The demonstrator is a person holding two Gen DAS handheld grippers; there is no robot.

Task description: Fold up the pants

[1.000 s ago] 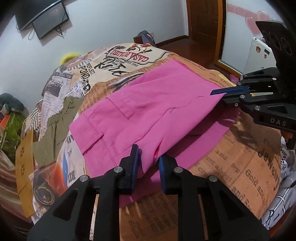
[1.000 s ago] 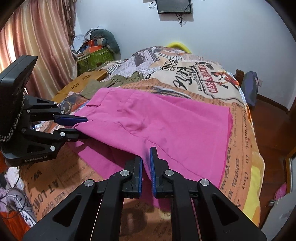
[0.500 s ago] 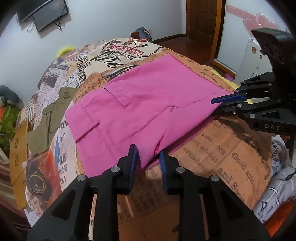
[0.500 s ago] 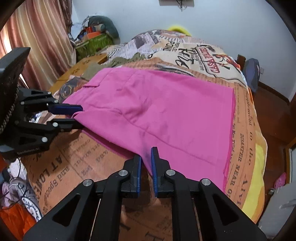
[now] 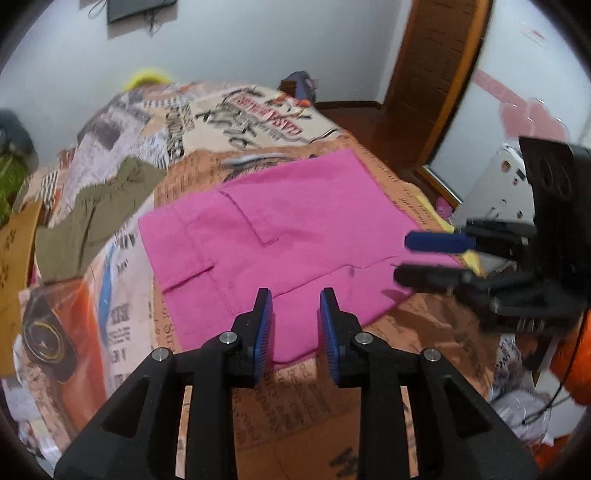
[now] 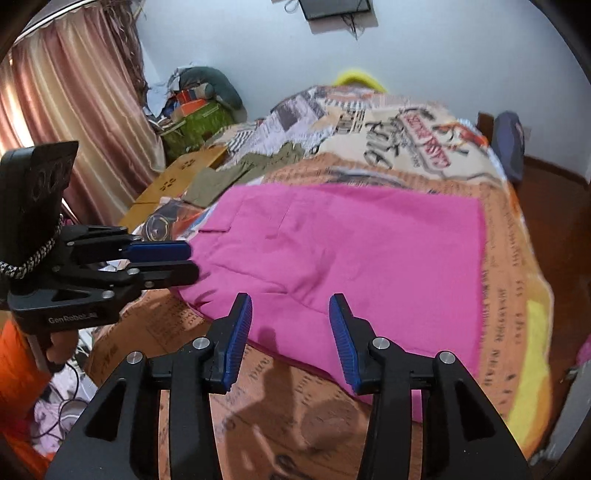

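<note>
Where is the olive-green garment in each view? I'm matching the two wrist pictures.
Left wrist view: the olive-green garment lies at centre-left on the bed, left of the pink pants.
Right wrist view: the garment lies above centre-left, beyond the pants' far left corner.
Shared landmark: the wall-mounted screen at the top.

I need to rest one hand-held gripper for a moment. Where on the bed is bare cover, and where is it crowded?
Bare bedspread lies along the near edge, in front of the pink pants. More lies beyond them, by the red lettering. Crowded: the olive garment and cardboard beside the waistband.
</note>
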